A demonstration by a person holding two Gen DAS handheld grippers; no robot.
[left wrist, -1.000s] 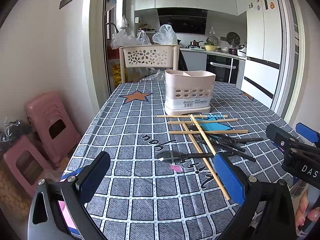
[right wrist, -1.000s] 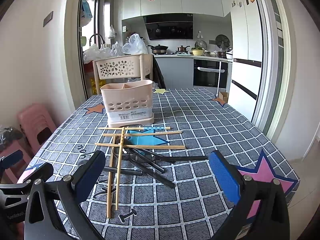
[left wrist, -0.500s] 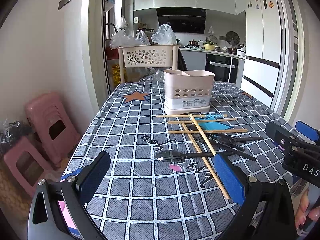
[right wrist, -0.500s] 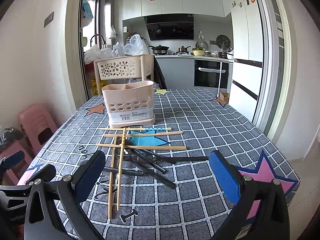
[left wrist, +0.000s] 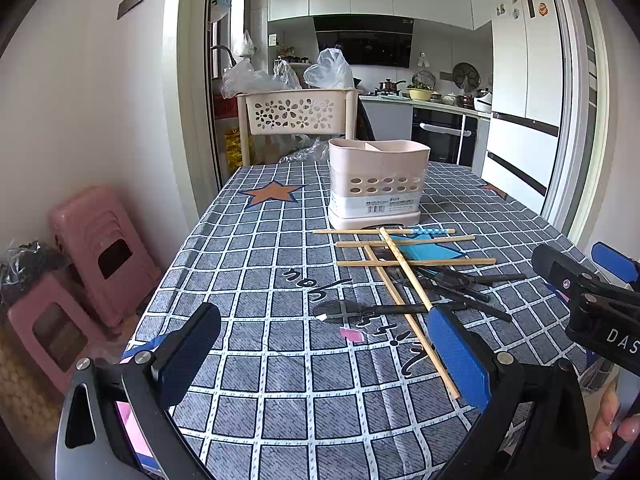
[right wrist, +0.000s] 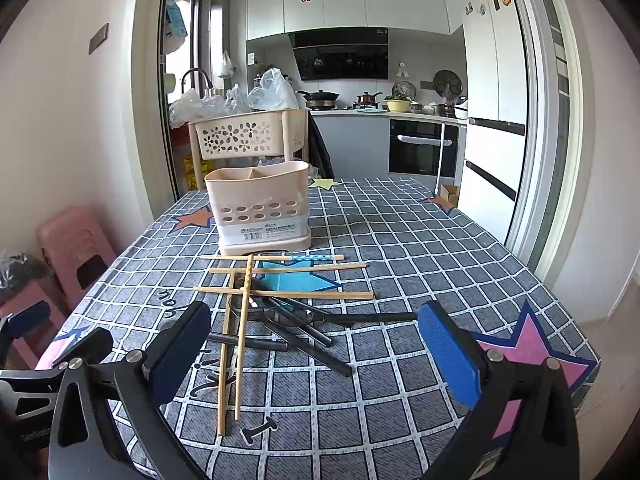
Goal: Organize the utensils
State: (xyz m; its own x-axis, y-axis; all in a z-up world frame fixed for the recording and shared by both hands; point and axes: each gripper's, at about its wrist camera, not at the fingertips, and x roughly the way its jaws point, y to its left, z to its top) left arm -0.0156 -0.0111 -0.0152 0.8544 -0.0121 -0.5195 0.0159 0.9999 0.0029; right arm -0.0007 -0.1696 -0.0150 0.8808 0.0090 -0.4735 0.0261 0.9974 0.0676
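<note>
A pale pink utensil holder (left wrist: pixel 378 184) (right wrist: pixel 262 208) with two compartments stands mid-table. In front of it lie several wooden chopsticks (left wrist: pixel 404 270) (right wrist: pixel 240 344), crossed over black spoons and utensils (left wrist: pixel 372 310) (right wrist: pixel 312 340). My left gripper (left wrist: pixel 332 352) hovers open near the table's front edge, short of the pile, with nothing between its blue pads. My right gripper (right wrist: pixel 316 356) is open too, low over the near end of the pile. The right gripper (left wrist: pixel 588 292) also shows at the right edge of the left wrist view.
A checked blue tablecloth (left wrist: pixel 256 264) with star prints covers the table. A beige perforated basket cart (left wrist: pixel 296 114) stands behind the table's far end. Pink plastic stools (left wrist: pixel 96 252) stand on the floor at left. A fridge (right wrist: pixel 496 120) and kitchen counter lie beyond.
Both grippers have drifted only slightly; the right wrist view sits a touch nearer the pile. Nothing on the table has moved.
</note>
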